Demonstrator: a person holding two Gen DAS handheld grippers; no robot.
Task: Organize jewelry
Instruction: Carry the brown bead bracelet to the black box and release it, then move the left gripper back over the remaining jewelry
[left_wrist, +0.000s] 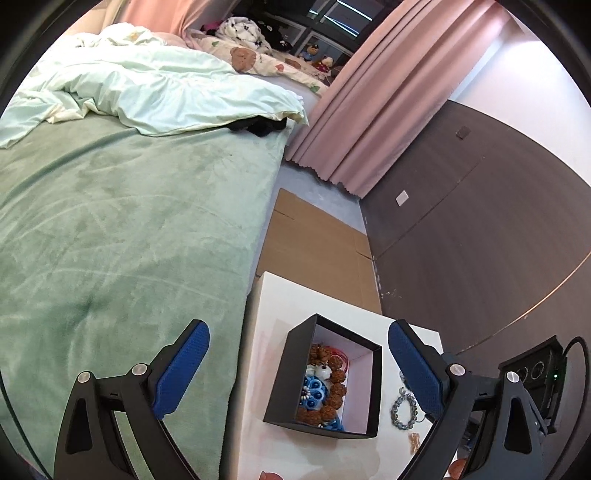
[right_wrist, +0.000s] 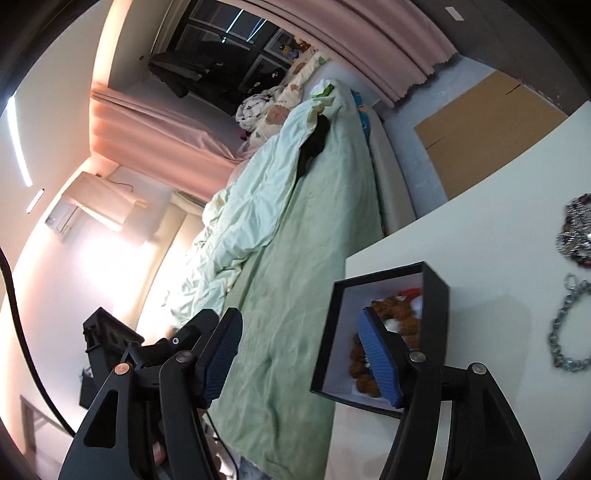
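A black open box (left_wrist: 295, 350) stands on the white table (left_wrist: 273, 295). It holds a brown bead bracelet (left_wrist: 334, 384), blue jewelry (left_wrist: 314, 393) and red cord. A silver-blue chain bracelet (left_wrist: 404, 408) lies on the table right of the box. My left gripper (left_wrist: 299, 373) is open and empty, its fingers either side of the box. In the right wrist view the box (right_wrist: 437, 295) sits by my open, empty right gripper (right_wrist: 301, 358), whose right finger (right_wrist: 378, 354) is over the box. A chain bracelet (right_wrist: 565, 325) and a sparkly piece (right_wrist: 576, 229) lie on the table's right.
A bed with a green blanket (left_wrist: 129, 240) lies left of the table. Flat cardboard (left_wrist: 314, 243) lies on the floor beyond the table. Pink curtains (left_wrist: 388, 110) and a dark wall panel (left_wrist: 480, 221) are behind. A small pink trinket (left_wrist: 415, 441) lies near the table's front.
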